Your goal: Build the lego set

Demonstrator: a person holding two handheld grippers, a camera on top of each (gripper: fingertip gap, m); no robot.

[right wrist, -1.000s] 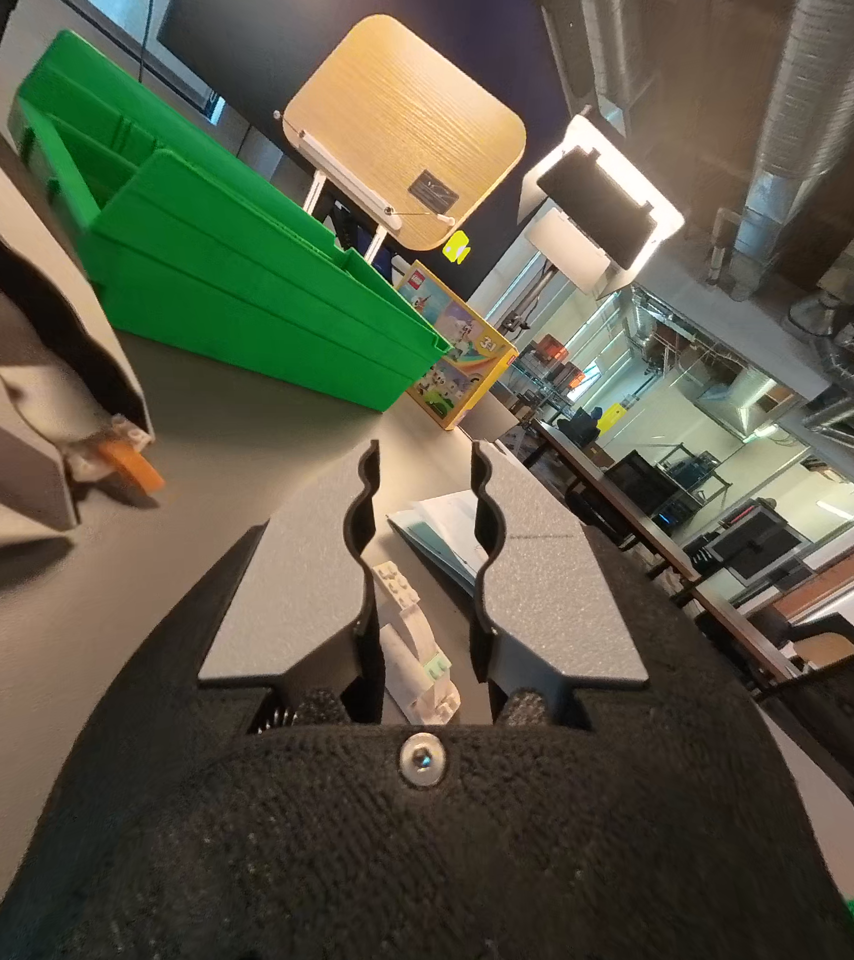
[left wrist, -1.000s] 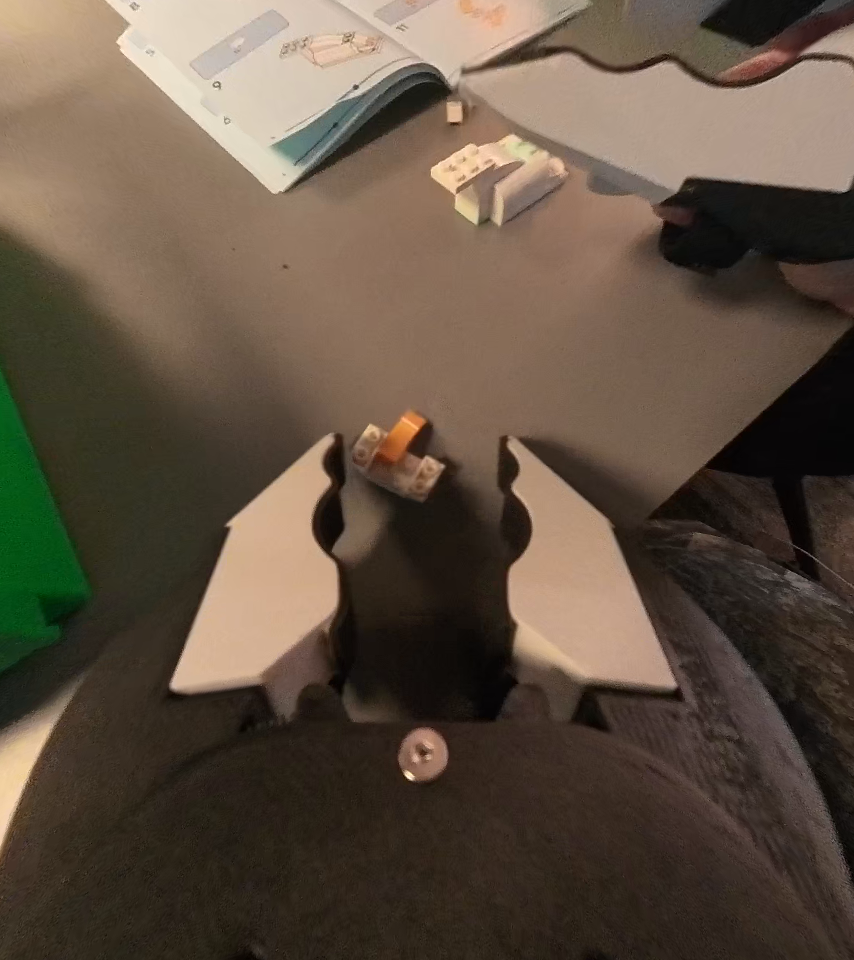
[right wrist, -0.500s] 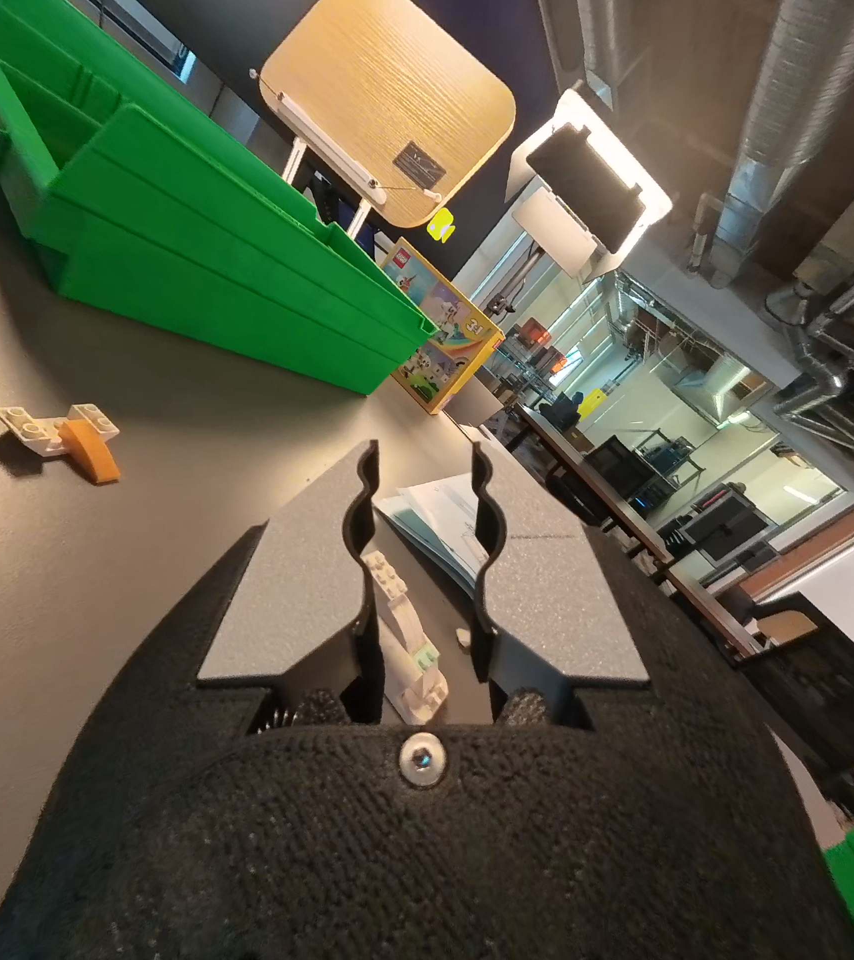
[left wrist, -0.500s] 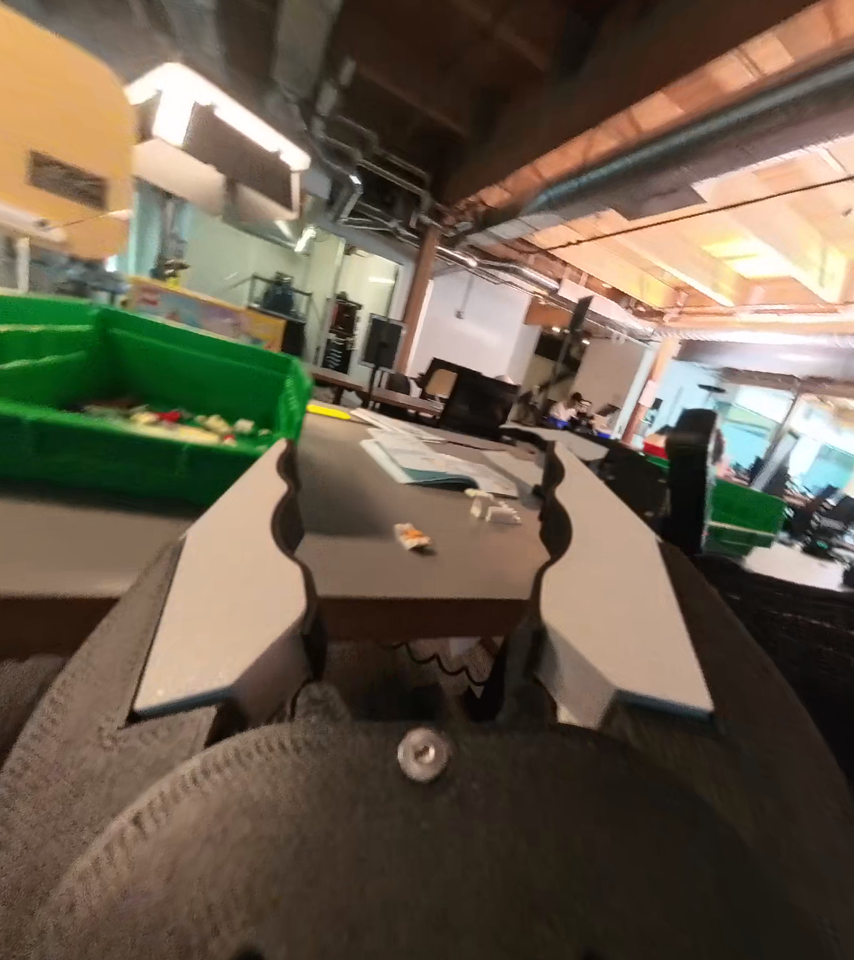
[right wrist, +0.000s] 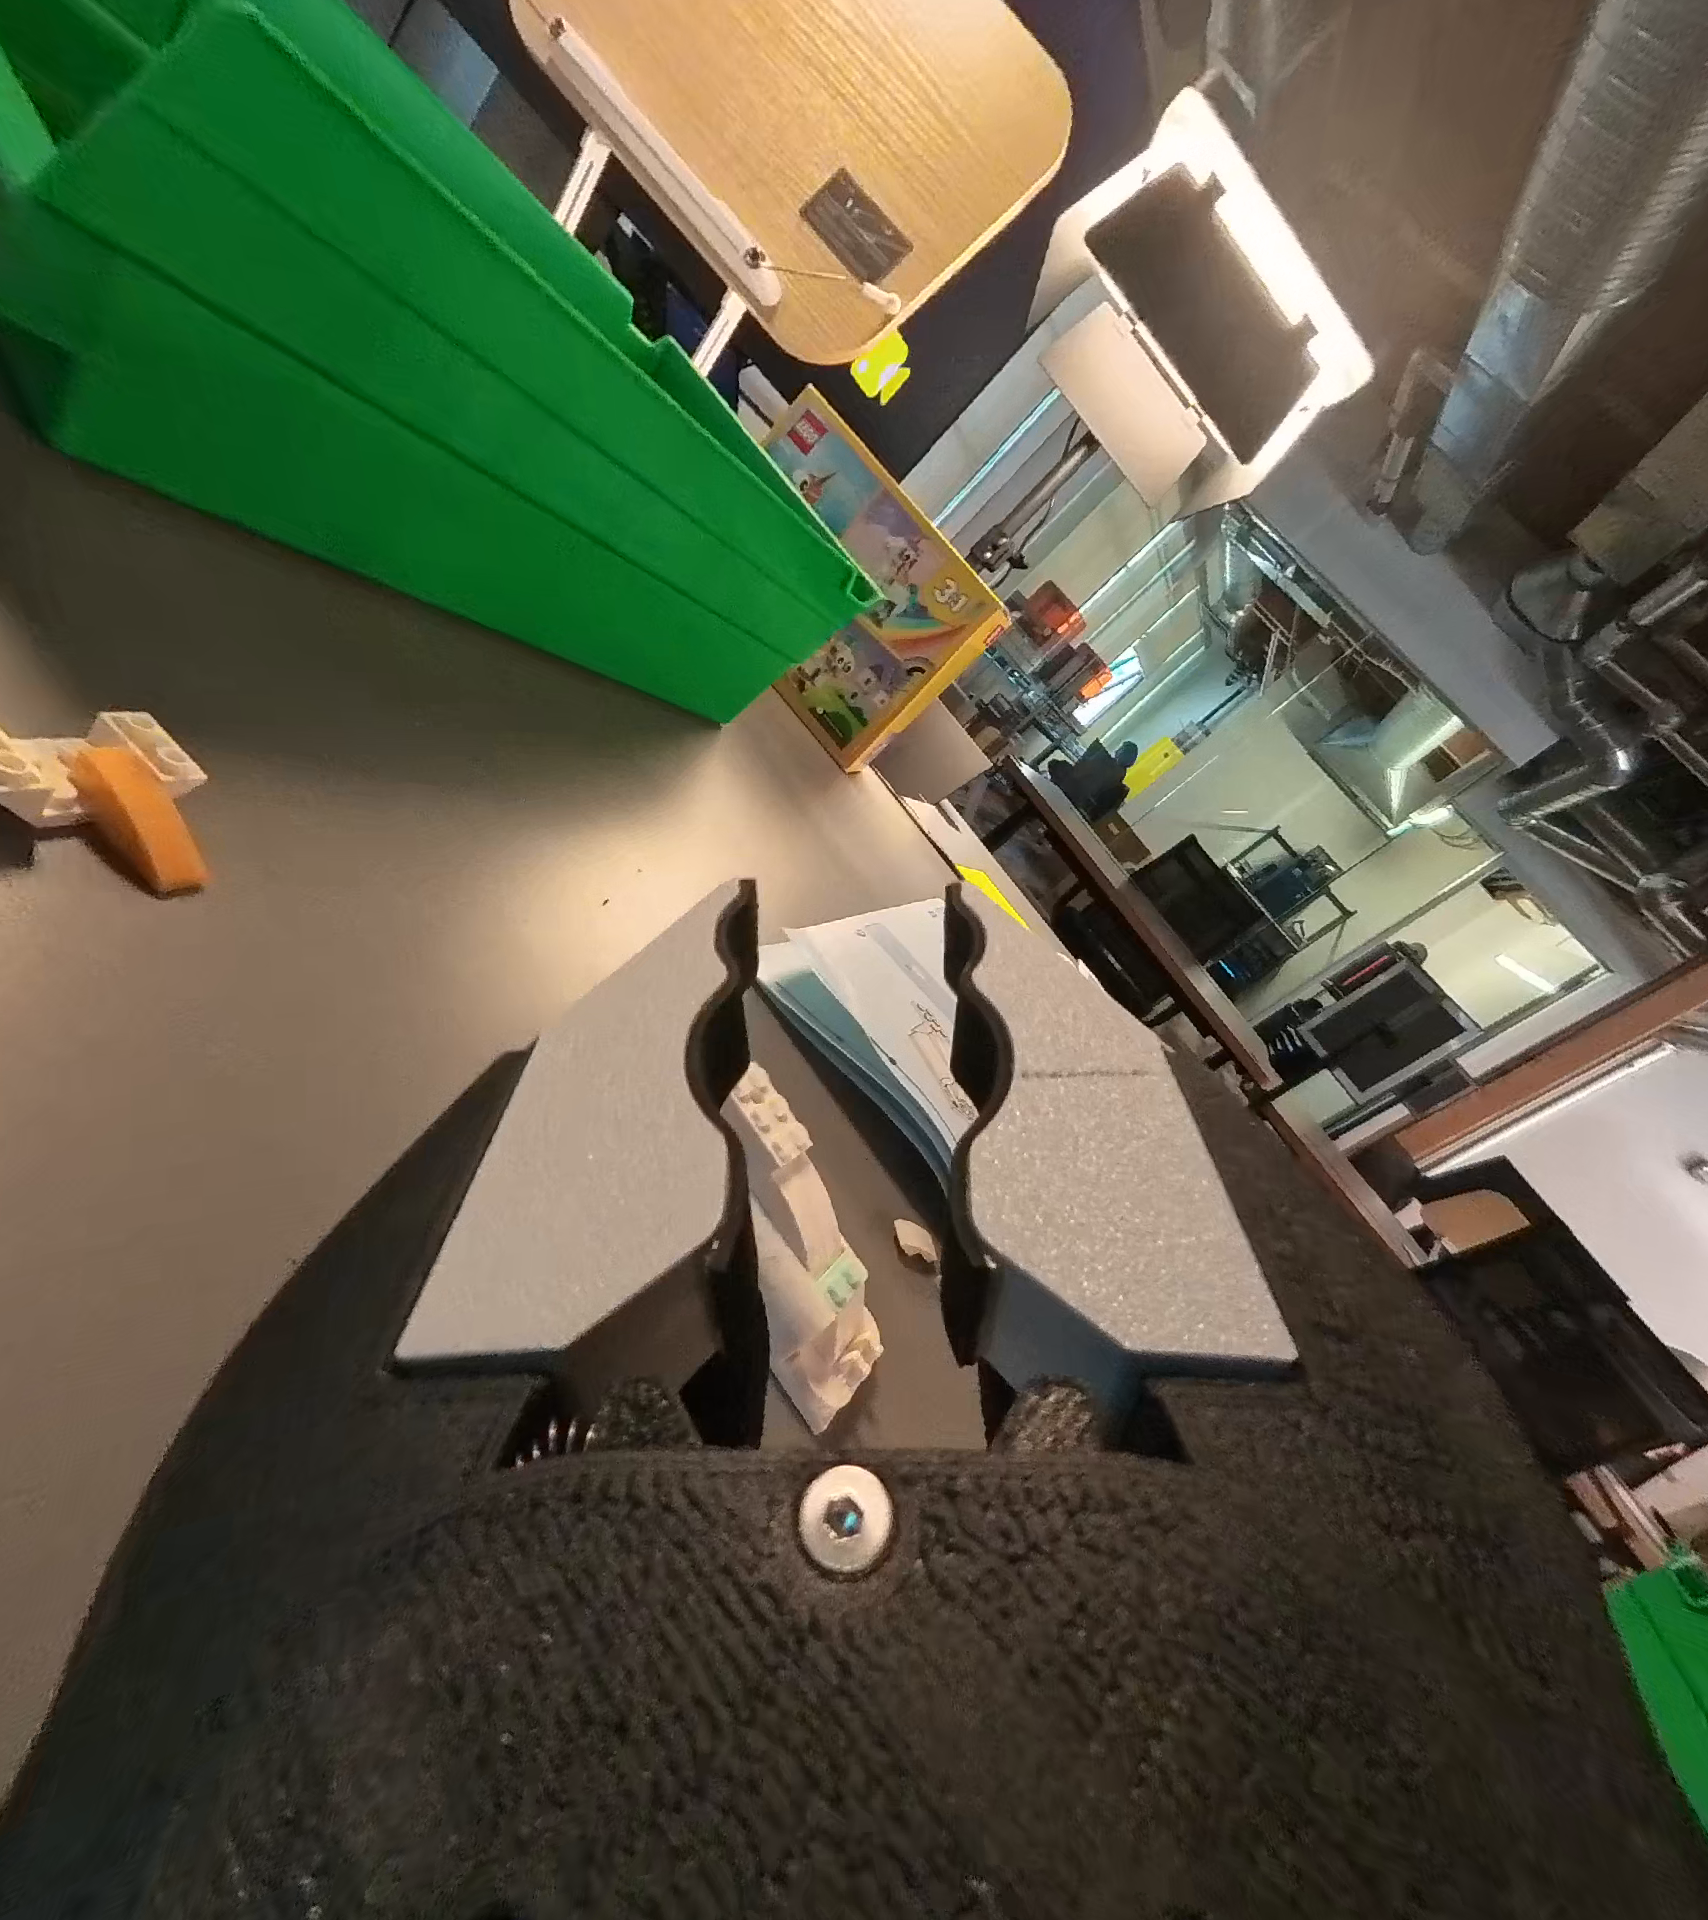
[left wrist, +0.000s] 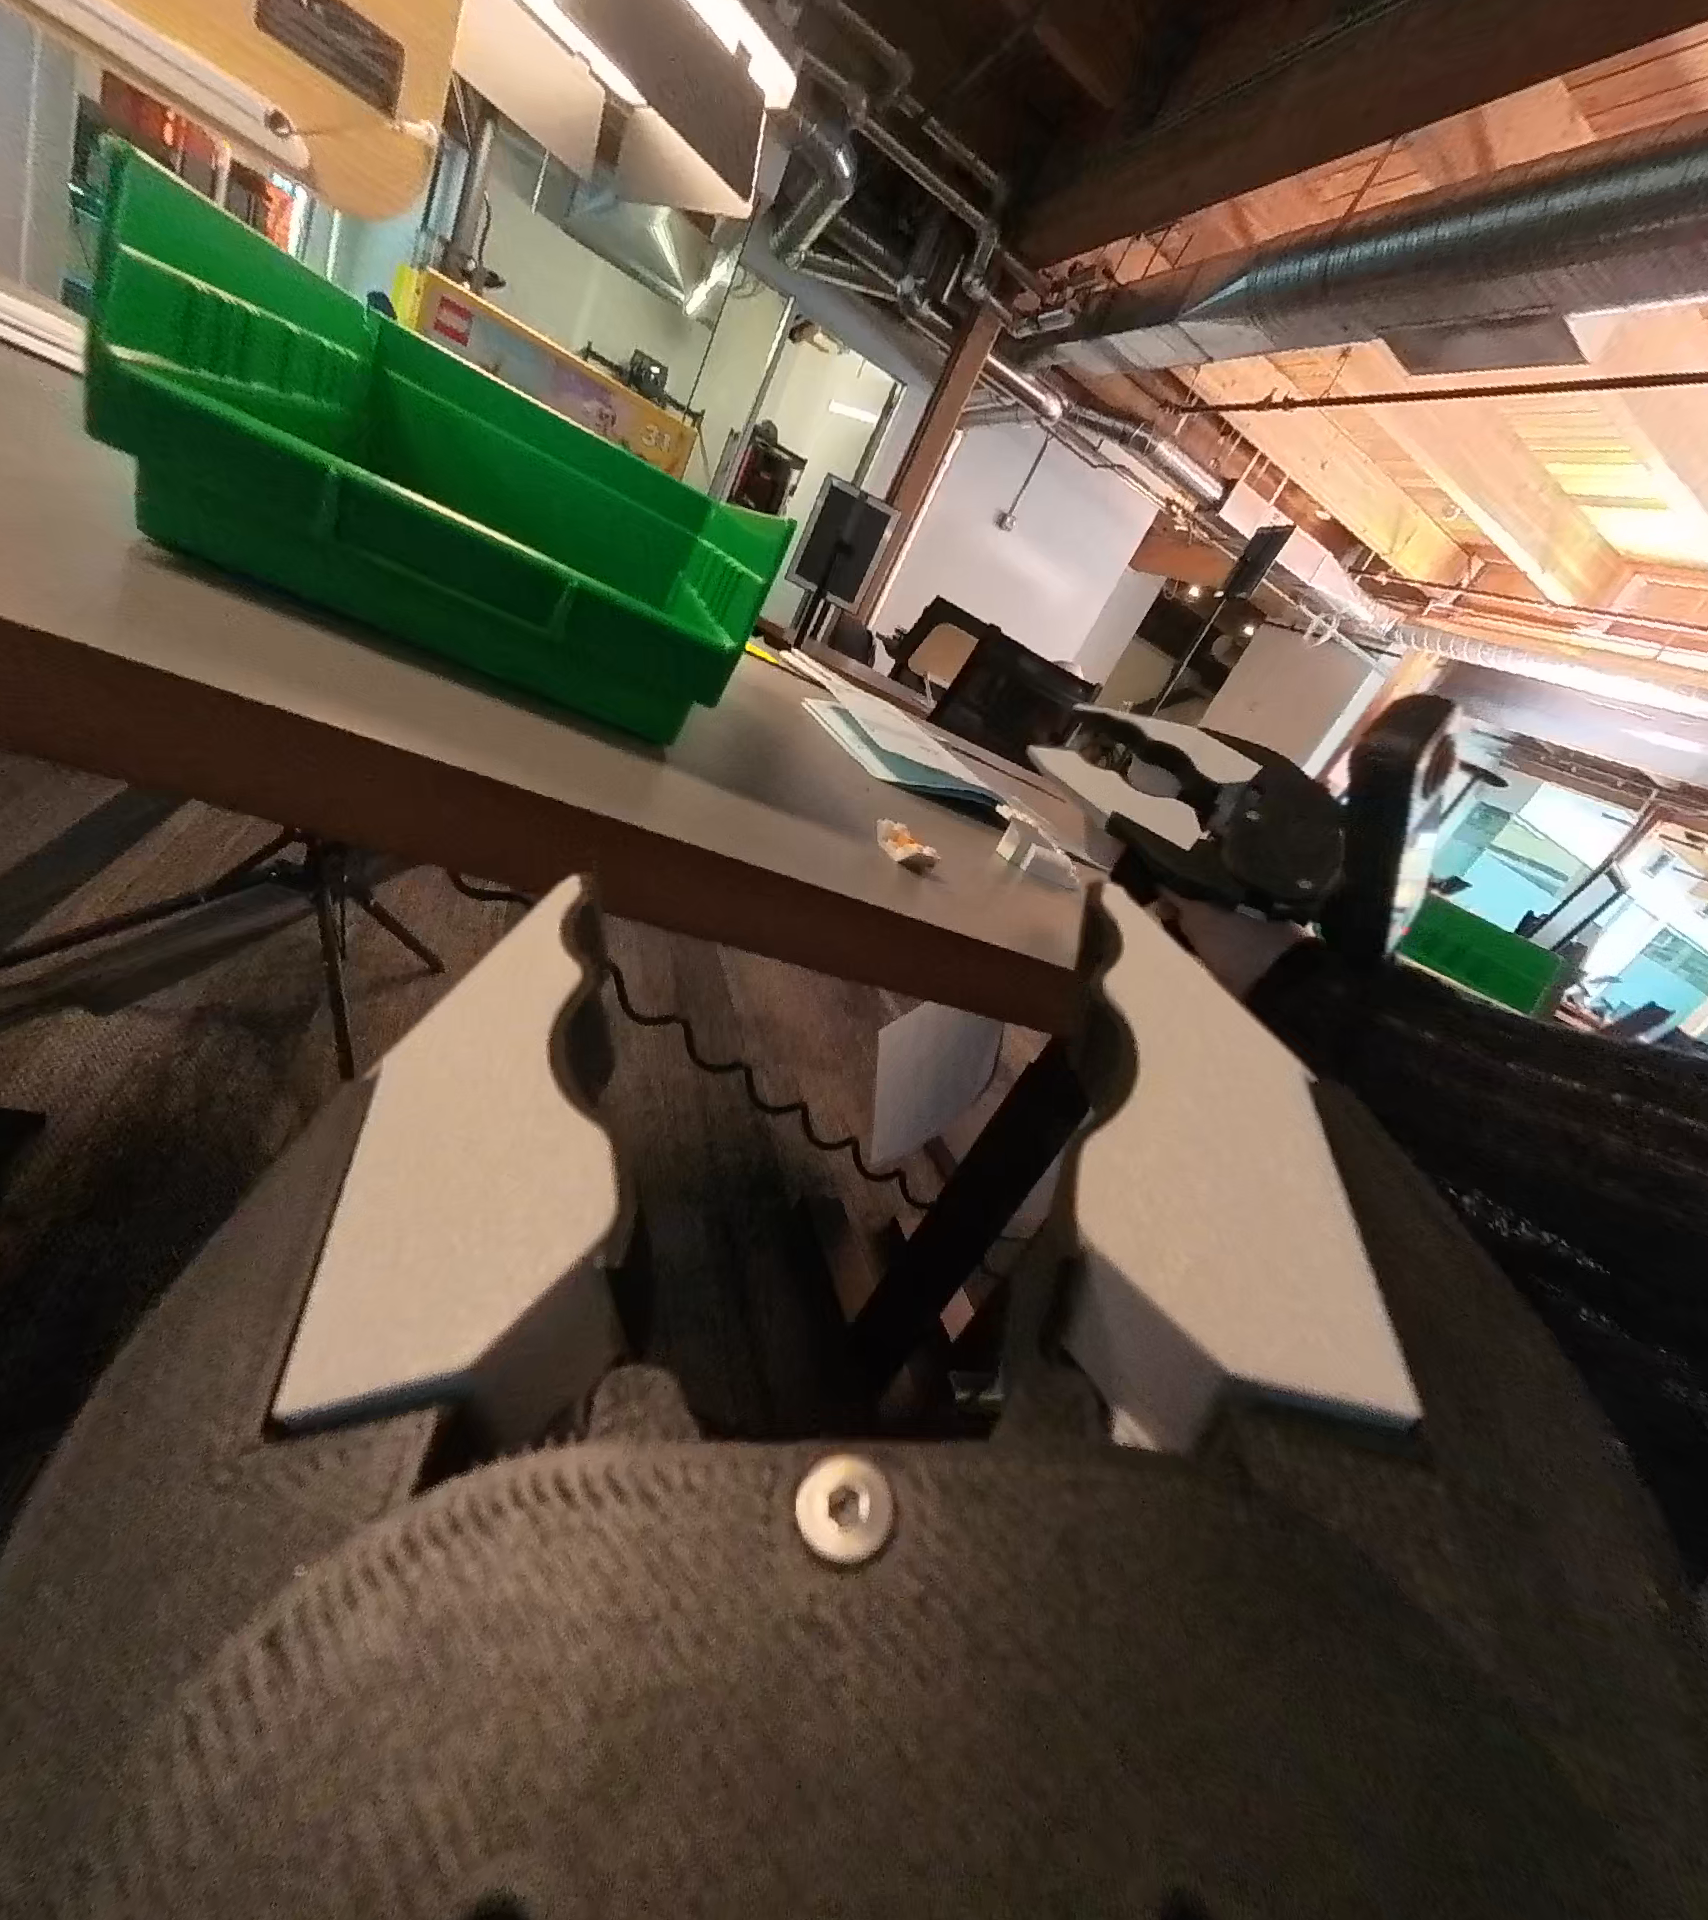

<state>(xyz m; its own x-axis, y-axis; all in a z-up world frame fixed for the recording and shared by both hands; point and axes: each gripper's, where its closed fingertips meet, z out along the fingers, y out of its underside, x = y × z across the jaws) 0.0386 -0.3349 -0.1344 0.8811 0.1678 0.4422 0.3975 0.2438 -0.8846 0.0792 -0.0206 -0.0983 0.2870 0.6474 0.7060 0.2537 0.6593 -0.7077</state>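
A small white and orange piece (right wrist: 65,779) lies loose on the grey table (right wrist: 310,987); it also shows in the left wrist view (left wrist: 907,840). A white assembly with a pale green part (right wrist: 798,1236) lies on the table between the jaws of my right gripper (right wrist: 850,899), which stand apart and do not clamp it. The assembly also shows in the left wrist view (left wrist: 1032,852), with the right gripper (left wrist: 1172,800) just behind it. My left gripper (left wrist: 834,894) is open and empty, held off the table below its near edge.
A green bin (right wrist: 414,416) stands at the back left of the table, also in the left wrist view (left wrist: 434,561). An open instruction booklet (right wrist: 860,997) and a tiny tan piece (right wrist: 917,1242) lie ahead of the right gripper. A set box (right wrist: 881,623) stands behind the bin. The tips of one gripper are about 35 cm away from the tips of the other.
My left gripper has let the white and orange piece lie on the table and drawn back and down, off the table's edge. The right gripper has barely moved.
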